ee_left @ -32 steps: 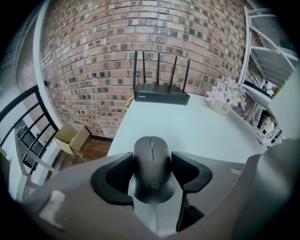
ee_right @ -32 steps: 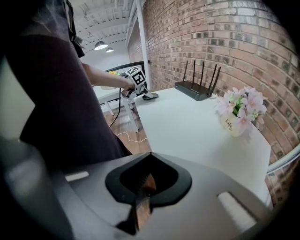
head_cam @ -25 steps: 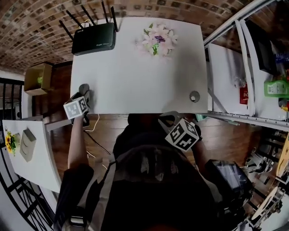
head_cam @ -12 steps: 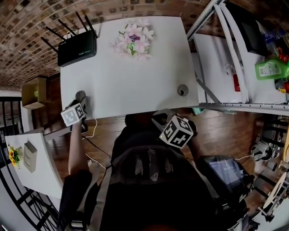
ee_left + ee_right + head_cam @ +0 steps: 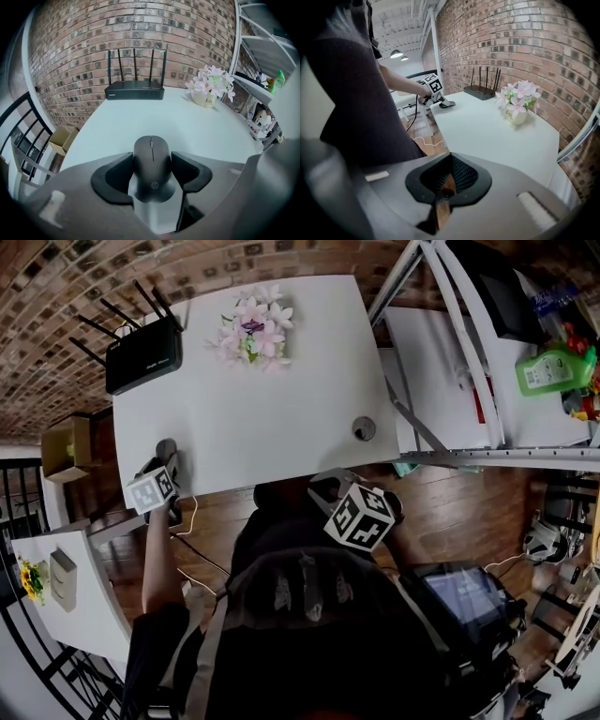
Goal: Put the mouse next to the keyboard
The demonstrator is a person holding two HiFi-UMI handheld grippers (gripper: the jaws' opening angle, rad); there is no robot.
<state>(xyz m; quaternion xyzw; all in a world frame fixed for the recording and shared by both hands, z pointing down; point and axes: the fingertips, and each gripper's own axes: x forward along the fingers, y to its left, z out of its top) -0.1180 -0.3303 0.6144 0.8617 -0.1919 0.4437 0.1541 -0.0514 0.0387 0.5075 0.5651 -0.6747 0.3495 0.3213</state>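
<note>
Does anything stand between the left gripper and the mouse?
Nothing visible does. The mouse already sits directly between the fingers of the left gripper, at the near corner of the white table.

We take this for an office workroom: a white desk (image 5: 281,409) against a brick wall (image 5: 140,28), on a wooden floor (image 5: 450,502). A router (image 5: 142,354) with 4 antennas sits at the desk's far left corner, metal shelving (image 5: 469,343) beside its right edge.

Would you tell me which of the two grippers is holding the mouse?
The left gripper: its jaws clamp the black mouse, whereas the right gripper has its jaws shut on nothing.
</note>
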